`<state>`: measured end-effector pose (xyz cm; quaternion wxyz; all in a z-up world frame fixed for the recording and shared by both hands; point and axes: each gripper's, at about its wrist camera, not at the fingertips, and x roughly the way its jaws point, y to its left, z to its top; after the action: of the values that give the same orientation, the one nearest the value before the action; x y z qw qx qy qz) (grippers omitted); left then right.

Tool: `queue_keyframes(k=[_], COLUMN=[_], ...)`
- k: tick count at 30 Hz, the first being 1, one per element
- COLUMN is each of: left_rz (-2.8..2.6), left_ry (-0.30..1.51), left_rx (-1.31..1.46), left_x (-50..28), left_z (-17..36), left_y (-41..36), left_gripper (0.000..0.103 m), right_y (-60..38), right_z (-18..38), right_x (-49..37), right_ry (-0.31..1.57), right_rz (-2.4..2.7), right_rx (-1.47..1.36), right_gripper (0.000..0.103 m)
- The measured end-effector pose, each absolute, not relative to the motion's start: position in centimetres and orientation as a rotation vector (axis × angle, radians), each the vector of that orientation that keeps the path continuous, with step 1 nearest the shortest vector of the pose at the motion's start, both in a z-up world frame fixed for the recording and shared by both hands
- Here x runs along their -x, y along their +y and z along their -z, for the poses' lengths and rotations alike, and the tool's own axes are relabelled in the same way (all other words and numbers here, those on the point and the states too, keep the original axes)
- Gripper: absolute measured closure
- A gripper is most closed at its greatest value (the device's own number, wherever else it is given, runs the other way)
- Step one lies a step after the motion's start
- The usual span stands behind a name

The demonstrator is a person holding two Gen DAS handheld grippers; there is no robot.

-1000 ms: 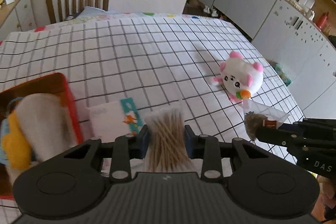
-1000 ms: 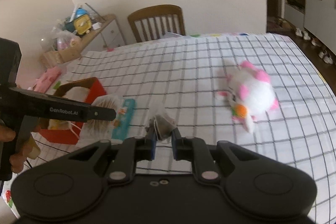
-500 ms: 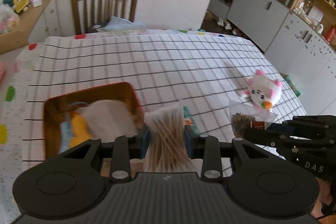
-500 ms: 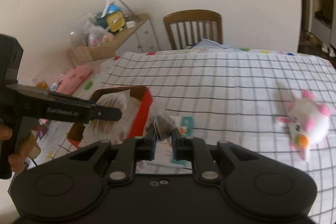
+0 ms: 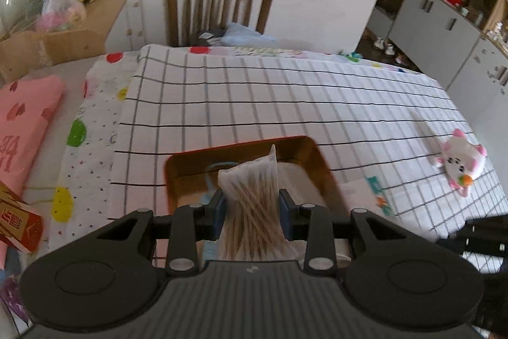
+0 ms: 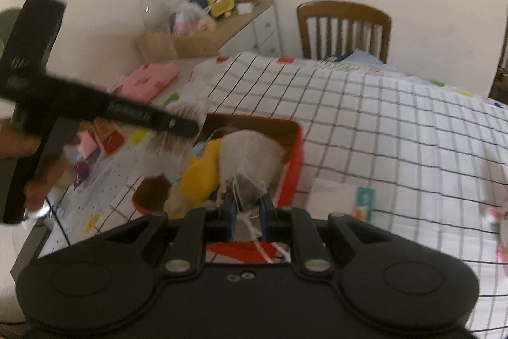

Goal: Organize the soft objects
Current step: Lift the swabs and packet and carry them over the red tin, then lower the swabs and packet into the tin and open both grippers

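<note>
While both grippers carry a packet above it, the red box (image 6: 293,158) sits near the left edge of the checked table cloth (image 5: 285,104), already part filled. A yellow soft thing (image 6: 200,172) and a pale grey-white bundle (image 6: 250,148) lie inside it, so some sorting looks done.

The left gripper (image 5: 251,205) has its jaws pressed on a clear bag of cotton swabs (image 5: 252,199), held just over the near side of the box. The right gripper (image 6: 247,213) has its jaws drawn narrow on a small clear packet with dark contents and white strings (image 6: 246,185), also just over the near wall of the box. Neither packet is released yet, by the look of it.

Left on the cloth are a flat white tissue pack (image 6: 341,196), just right of the box, and a white and pink plush toy (image 5: 462,162), well apart at the far right. So I judge the task a little past halfway.

The right wrist view shows the contents of the box plainly, and the left gripper from the side with its bag; the left wrist view hides most of the contents behind the swab bag. The left wrist view, though, shows the plush toy whole and sharp, where the right view catches only a blurred bit at its edge.
</note>
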<state>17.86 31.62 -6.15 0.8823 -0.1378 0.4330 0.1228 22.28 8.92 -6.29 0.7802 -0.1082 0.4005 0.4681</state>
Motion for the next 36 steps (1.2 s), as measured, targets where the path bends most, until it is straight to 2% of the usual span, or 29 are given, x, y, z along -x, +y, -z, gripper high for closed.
queue_keyframes(k=[20, 31, 32, 36], left_rz=[-0.234, -0.241, -0.244, -0.240], left_ry=[1.006, 0.998, 0.996, 0.973], left_rx=[0.310, 0.310, 0.313, 0.322], left_x=[-20.9, -20.8, -20.8, -20.0], left_z=[10.9, 11.5, 11.5, 11.1], left_y=[33.1, 33.0, 33.0, 32.9], left_gripper=[0.069, 0.066, 0.065, 0.039], right_y=[14.3, 14.4, 14.3, 13.9], right_z=[11.0, 11.0, 10.9, 10.4], right_x=[-22.2, -22.2, -22.1, -22.1], right_ry=[0.978, 0.986, 0.983, 0.982], right_rz=[-1.059, -1.051, -1.051, -1.049], right_rx=[0.406, 0.412, 0.411, 0.392], right_gripper=[0.089, 0.089, 0.088, 0.083])
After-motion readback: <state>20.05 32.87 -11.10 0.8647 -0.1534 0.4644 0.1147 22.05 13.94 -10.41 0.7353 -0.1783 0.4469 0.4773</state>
